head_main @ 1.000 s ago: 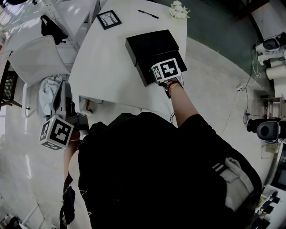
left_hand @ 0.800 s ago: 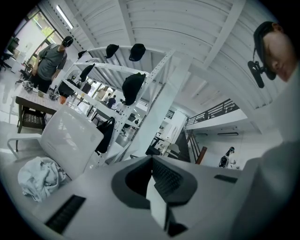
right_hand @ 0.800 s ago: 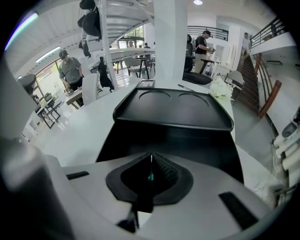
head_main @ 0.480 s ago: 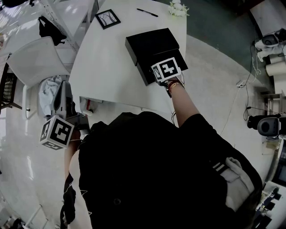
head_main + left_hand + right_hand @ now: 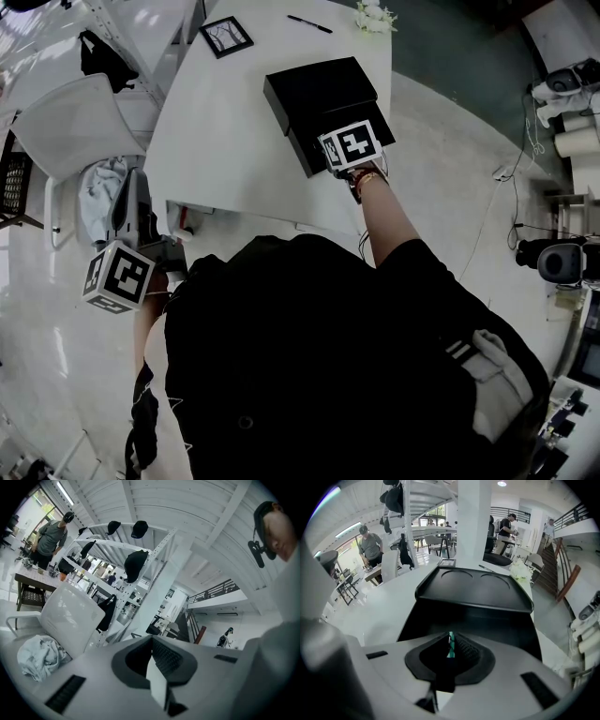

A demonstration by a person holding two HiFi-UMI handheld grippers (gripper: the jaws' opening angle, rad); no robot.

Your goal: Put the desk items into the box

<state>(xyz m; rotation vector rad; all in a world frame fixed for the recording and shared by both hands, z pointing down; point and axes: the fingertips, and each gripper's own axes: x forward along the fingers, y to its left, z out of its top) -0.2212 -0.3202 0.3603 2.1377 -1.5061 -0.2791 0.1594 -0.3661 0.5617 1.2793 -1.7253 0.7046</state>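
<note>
Right now your right tongs (image 5: 451, 639) are clamped on a thin teal item (image 5: 450, 648), held over the near side of the open black box (image 5: 487, 620) on the white tabletop (image 5: 225, 141). Beyond the box lie a pen (image 5: 309, 27) and a framed picture (image 5: 228, 38). Your left tongs (image 5: 152, 644) are together, holding nothing, well away from the box.

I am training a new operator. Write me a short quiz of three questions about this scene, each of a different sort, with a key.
1. True or false: the pen lies on the table.
2. Which hand-held gripper is at the box? A. left B. right
3. Fill in: the right hand-held gripper is shut on a thin ____ item.
Key: 1 true; 2 B; 3 teal.
</note>
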